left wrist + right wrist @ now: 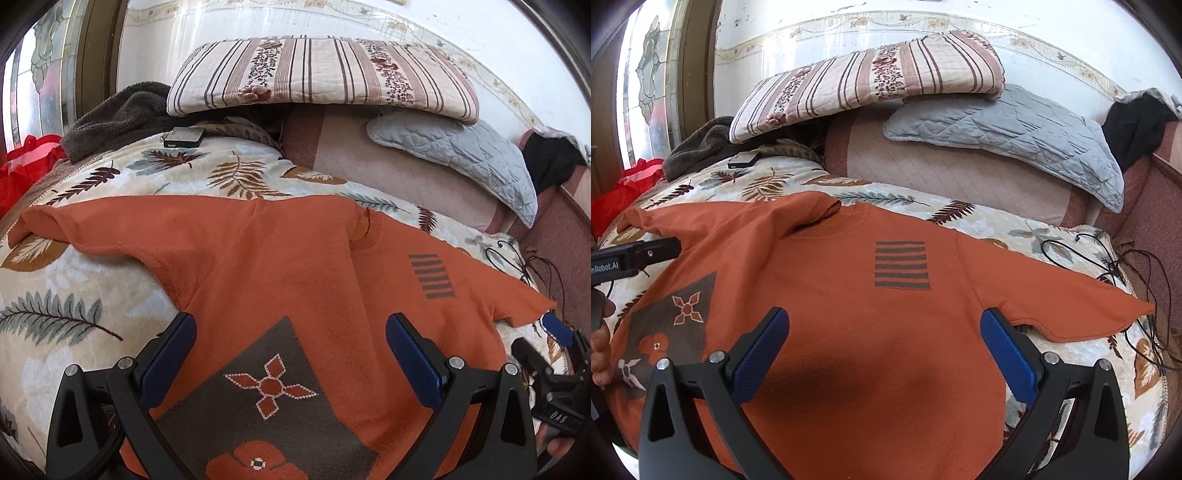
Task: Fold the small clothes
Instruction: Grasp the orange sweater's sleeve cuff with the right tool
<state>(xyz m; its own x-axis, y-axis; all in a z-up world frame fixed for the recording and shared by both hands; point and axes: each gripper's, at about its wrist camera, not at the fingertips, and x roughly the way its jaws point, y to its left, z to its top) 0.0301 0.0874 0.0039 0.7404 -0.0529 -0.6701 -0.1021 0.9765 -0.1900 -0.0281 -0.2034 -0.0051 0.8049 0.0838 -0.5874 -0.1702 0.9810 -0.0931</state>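
An orange knit sweater (280, 266) lies spread flat on a leaf-print blanket (92, 314), sleeves out to both sides. It has a brown patch with flower motifs and a block of dark stripes (902, 264). My left gripper (290, 339) is open and empty, hovering over the lower left of the sweater by the brown patch (273, 398). My right gripper (884, 334) is open and empty over the sweater's (886, 332) lower middle, near the right sleeve (1082, 314). The right gripper also shows at the right edge of the left wrist view (554, 343).
A striped pillow (317, 74) and a grey quilted pillow (465, 155) lie at the back by the wall. A brown fleece (118, 118) and a small dark device (184, 137) sit back left. Red fabric (22, 170) lies far left. Black cables (1126, 266) trail at the right.
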